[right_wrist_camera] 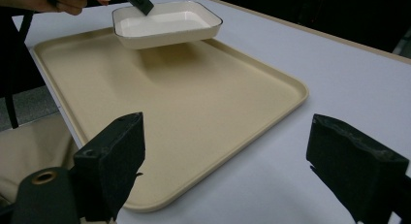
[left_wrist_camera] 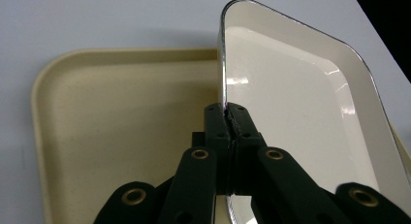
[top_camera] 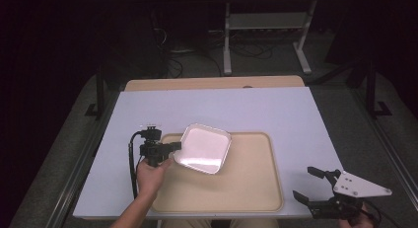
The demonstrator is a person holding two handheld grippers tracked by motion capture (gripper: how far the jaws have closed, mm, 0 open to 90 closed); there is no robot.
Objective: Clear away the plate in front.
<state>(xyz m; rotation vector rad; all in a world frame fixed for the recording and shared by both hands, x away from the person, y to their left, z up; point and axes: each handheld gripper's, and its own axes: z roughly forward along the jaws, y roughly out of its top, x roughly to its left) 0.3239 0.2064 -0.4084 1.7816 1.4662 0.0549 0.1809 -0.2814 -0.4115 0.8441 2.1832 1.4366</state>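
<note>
Left hand-held gripper (top_camera: 173, 148) pinches the glossy square dish's (top_camera: 204, 148) rim, lifted over the beige tray's (top_camera: 246, 188) far-left corner. Right hand-held gripper (top_camera: 309, 183) gapes empty by the bench's (top_camera: 276, 109) near-right edge.

The left forearm comes in from the bottom of the high view, its hand (top_camera: 149, 174) wrapped around the body of the left gripper (top_camera: 176, 147), which points toward the right with its jaws pressed tightly together. The right gripper (top_camera: 309, 182) sits low at the near right corner, angled up and to the left. Its two black jaws stand wide apart with nothing between them.
</note>
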